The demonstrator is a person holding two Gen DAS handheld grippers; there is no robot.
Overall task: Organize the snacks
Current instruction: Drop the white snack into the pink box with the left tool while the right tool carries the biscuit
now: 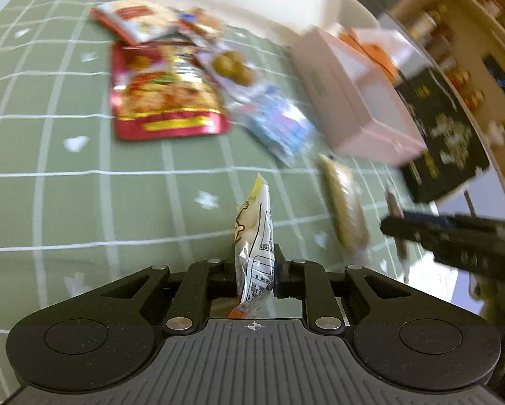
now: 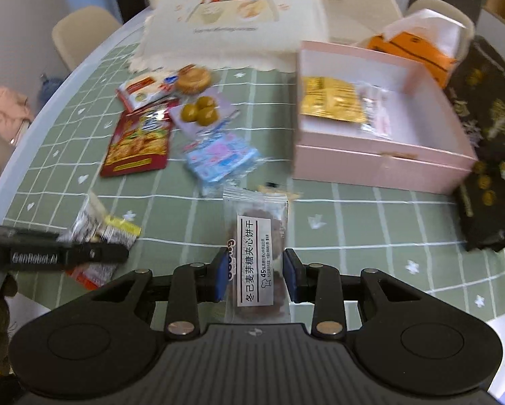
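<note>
Biscuit packet (image 2: 257, 263) between right hand-held gripper (image 2: 255, 278) fingers

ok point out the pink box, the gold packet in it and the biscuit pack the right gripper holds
pink box (image 2: 380, 163), right wrist view, front wall
gold packet (image 2: 330, 99), right wrist view, middle of the foil
biscuit pack (image 2: 257, 253), right wrist view, white label
</note>
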